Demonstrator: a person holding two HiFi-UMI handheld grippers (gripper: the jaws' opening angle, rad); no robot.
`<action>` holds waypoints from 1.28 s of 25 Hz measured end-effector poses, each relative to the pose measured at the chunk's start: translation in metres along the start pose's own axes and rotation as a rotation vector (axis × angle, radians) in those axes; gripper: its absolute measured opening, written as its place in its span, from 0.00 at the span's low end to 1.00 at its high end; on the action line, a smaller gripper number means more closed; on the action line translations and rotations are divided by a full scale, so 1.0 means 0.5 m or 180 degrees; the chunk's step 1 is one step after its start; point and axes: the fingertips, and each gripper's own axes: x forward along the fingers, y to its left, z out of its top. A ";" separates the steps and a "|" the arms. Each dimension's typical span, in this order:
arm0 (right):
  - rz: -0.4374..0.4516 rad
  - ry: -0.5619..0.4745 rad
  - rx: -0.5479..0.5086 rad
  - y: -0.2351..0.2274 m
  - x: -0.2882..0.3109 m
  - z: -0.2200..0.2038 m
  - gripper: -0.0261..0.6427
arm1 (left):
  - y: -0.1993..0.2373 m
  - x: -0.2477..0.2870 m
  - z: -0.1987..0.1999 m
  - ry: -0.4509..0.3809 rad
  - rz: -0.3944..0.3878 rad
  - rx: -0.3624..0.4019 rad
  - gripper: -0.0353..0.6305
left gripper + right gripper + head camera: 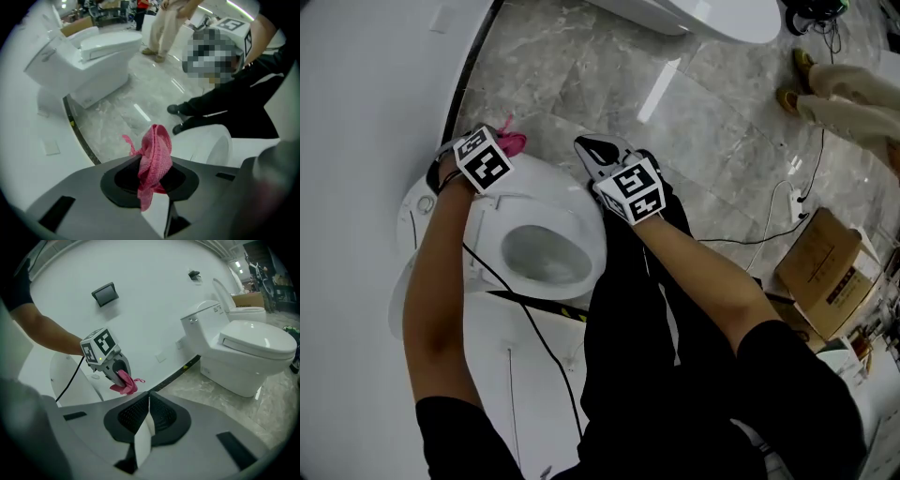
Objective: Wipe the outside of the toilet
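The white toilet stands below me with its seat up and its bowl open. My left gripper is at the far left side of the rim, shut on a pink cloth that bunches out past the jaws. The toilet's rim shows just beyond the cloth. My right gripper hovers off the far right side of the bowl, over the marble floor, shut with nothing in it. The right gripper view looks past its own closed jaws toward the left gripper and the pink cloth.
A second toilet stands across the marble floor. A black strip edges the white platform. A cardboard box and cables lie at right. A person in beige trousers stands beyond. My own dark-trousered legs crowd the toilet's right.
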 end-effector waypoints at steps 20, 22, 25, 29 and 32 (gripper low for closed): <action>0.0028 0.0682 0.0496 0.056 0.058 -0.233 0.09 | -0.113 0.181 -0.158 0.1086 -0.0800 0.1325 0.20; -0.0039 0.0713 0.0448 0.042 0.048 -0.236 0.09 | -0.132 0.190 -0.144 0.1031 -0.0800 0.1313 0.20; -0.0127 0.0809 0.0405 0.027 0.031 -0.249 0.09 | -0.165 0.209 -0.116 0.0905 -0.0795 0.1225 0.19; -0.0087 0.1057 0.0568 0.031 0.008 -0.299 0.09 | -0.213 0.232 -0.071 0.0808 -0.0847 0.1224 0.19; -0.0085 0.1227 0.0686 0.038 -0.019 -0.353 0.09 | -0.258 0.252 -0.035 0.0723 -0.0893 0.1219 0.19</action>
